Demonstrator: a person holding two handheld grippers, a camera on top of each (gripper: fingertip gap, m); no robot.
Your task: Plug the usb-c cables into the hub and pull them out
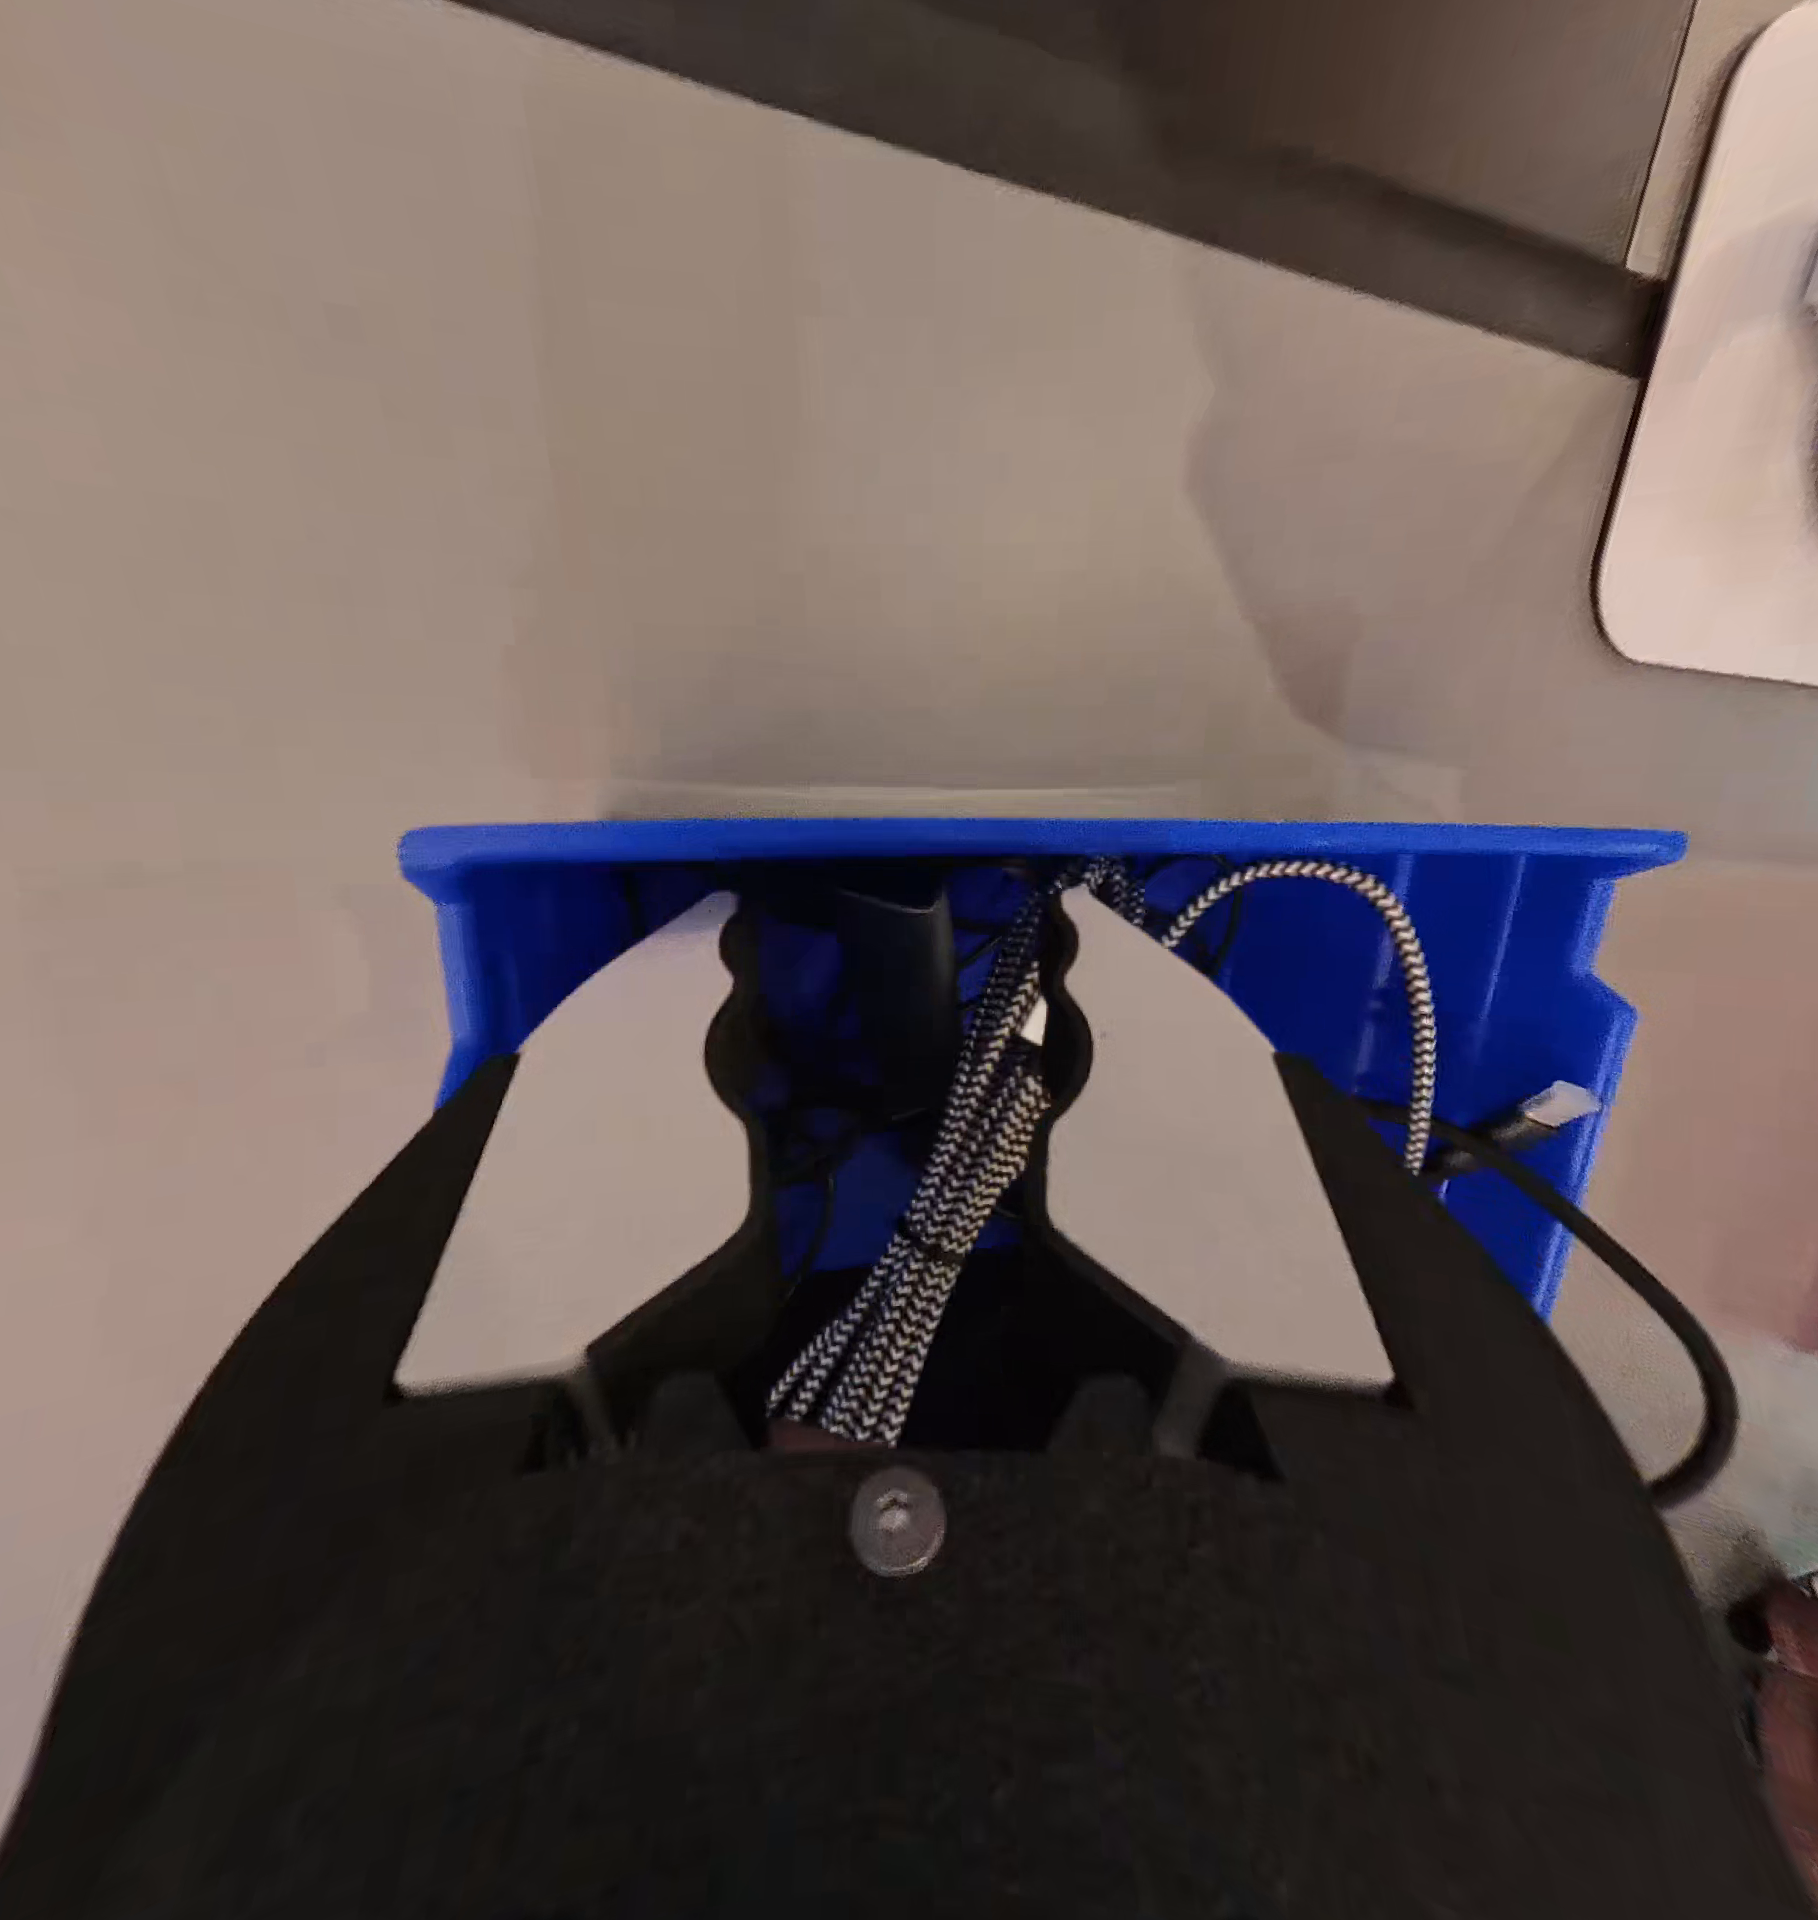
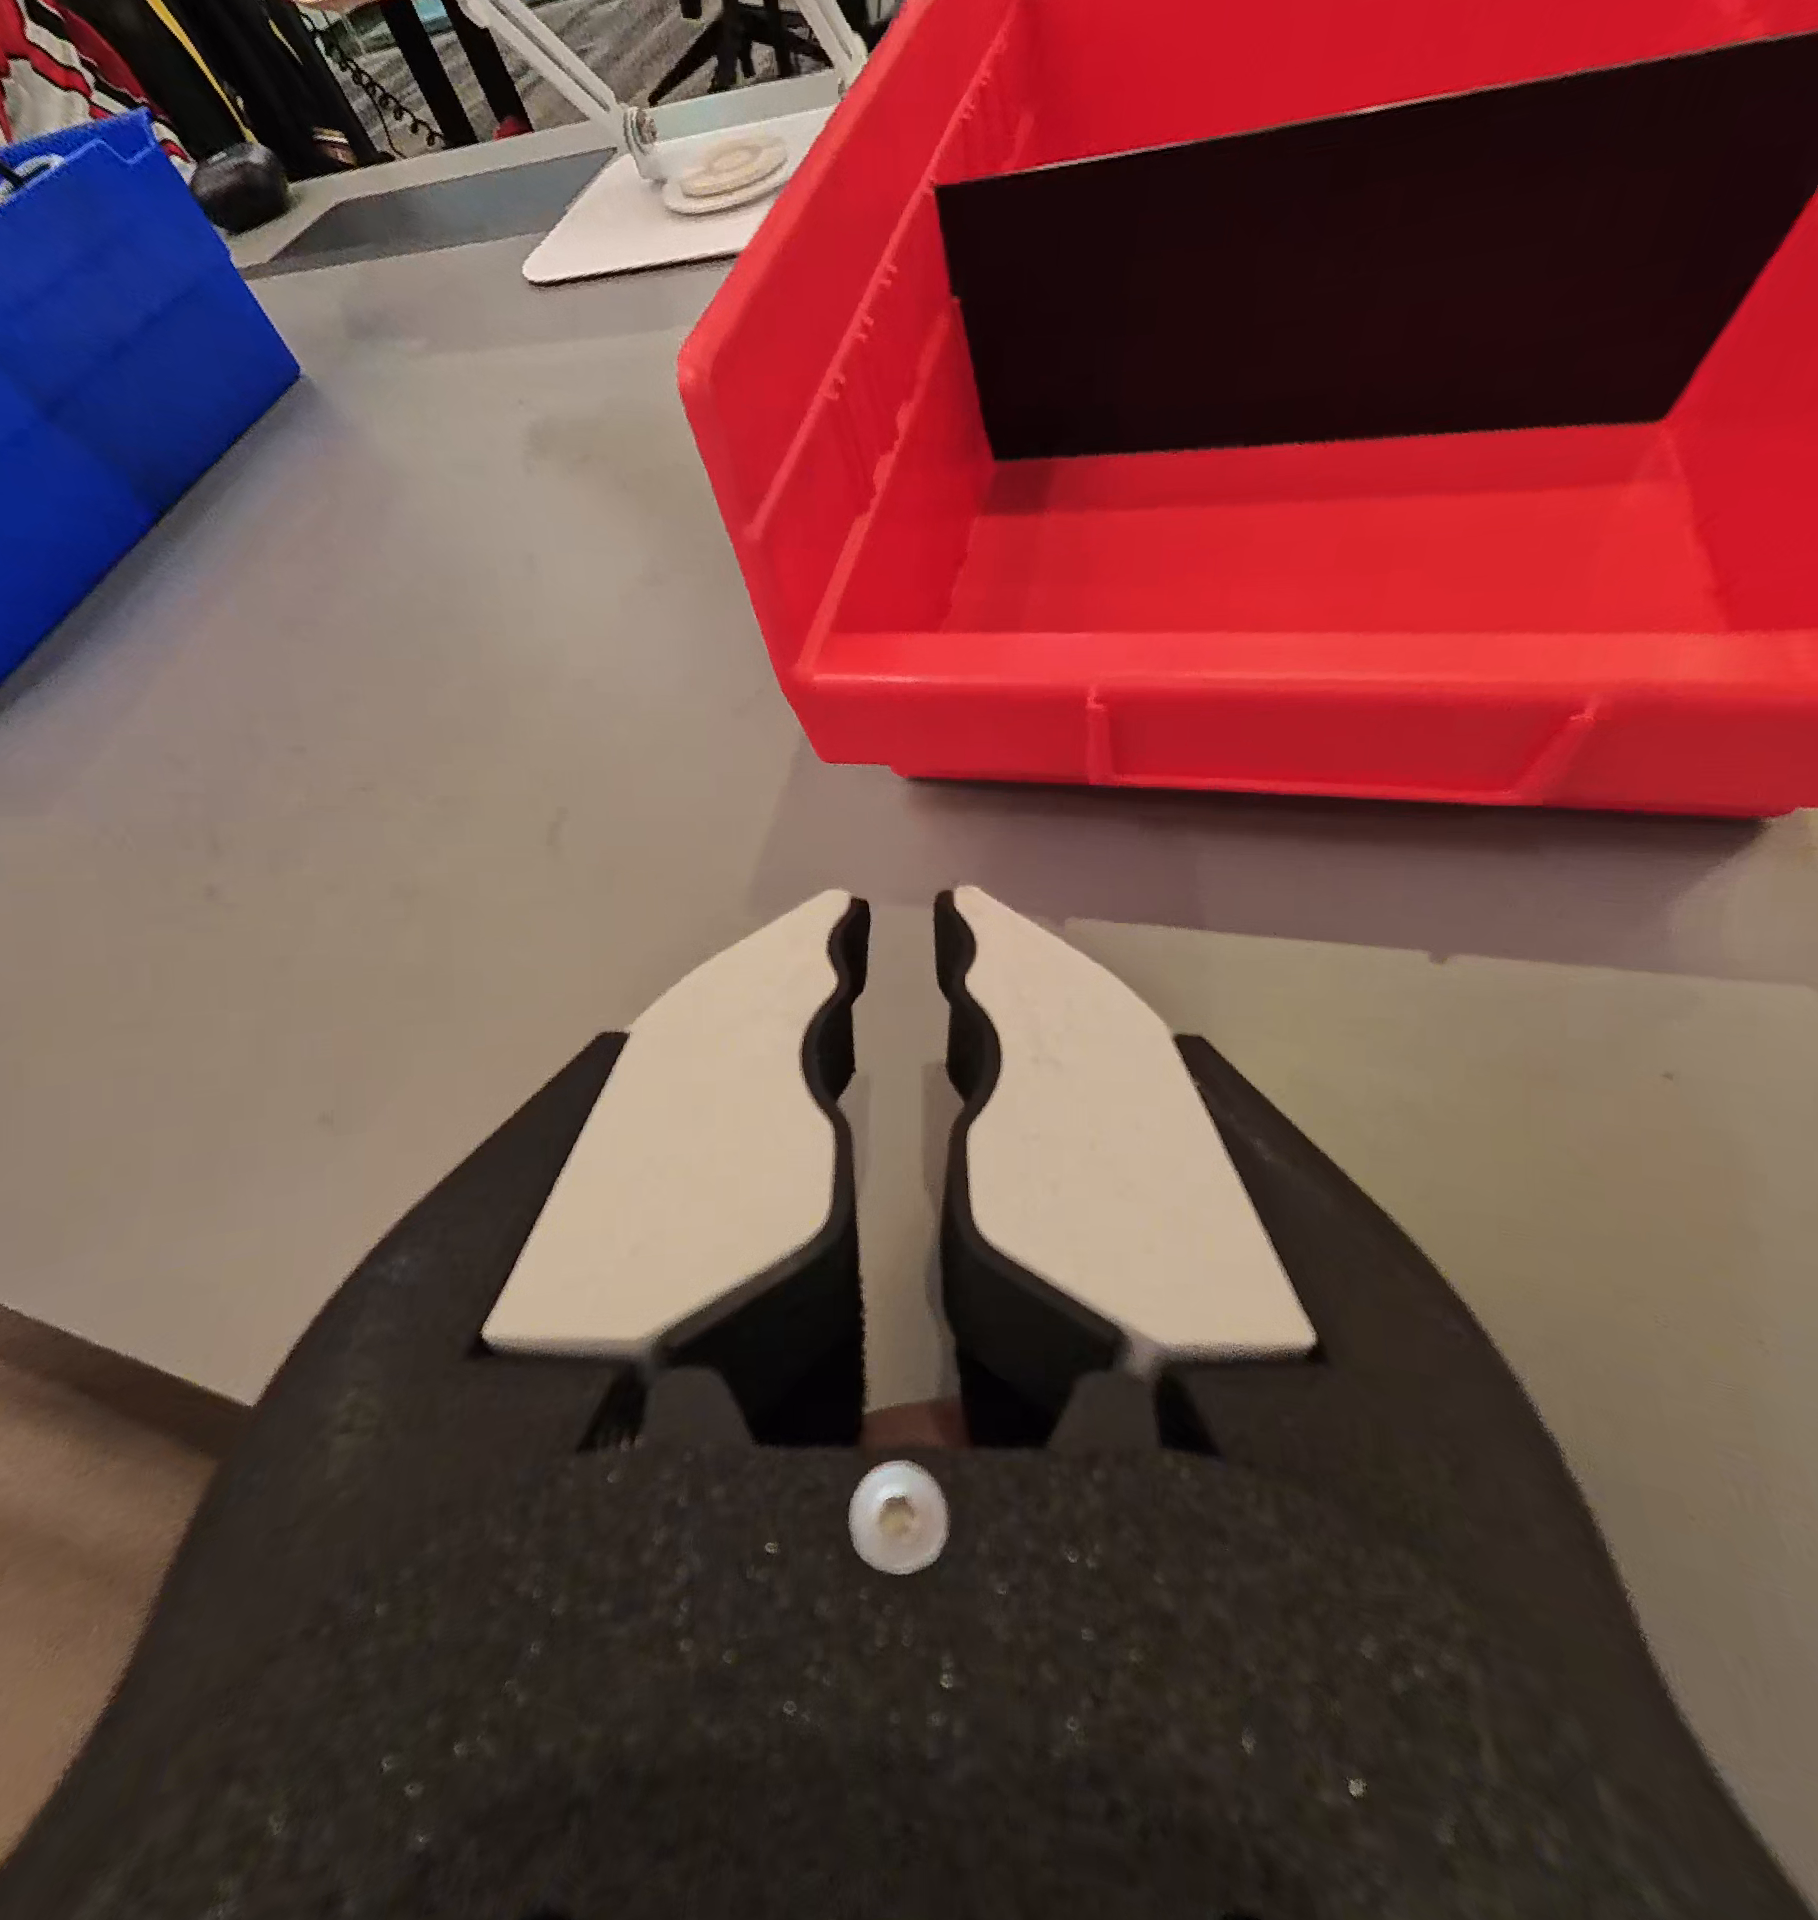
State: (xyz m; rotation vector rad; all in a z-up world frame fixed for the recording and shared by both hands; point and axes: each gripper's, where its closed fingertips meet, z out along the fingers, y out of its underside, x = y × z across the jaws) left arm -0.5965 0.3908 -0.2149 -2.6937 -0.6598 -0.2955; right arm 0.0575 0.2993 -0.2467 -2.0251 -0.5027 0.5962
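Cables (image 1: 972, 1174), braided, run between your left claw (image 1: 900, 914) fingers inside the blue bin (image 1: 1300, 966); claw is wide, nothing pinched. Your right claw (image 2: 902, 914) hovers low over the grey counter (image 2: 417, 831), gap narrow, empty, pointing at the red bin (image 2: 1300, 717).

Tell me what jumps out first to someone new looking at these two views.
In the right wrist view, the big red bin with a black divider fills the upper right, empty in front of the divider. In the left wrist view, the left gripper hangs open over a blue bin, with braided cables bunched between its fingers. The right gripper hovers nearly shut above the grey table, holding nothing.
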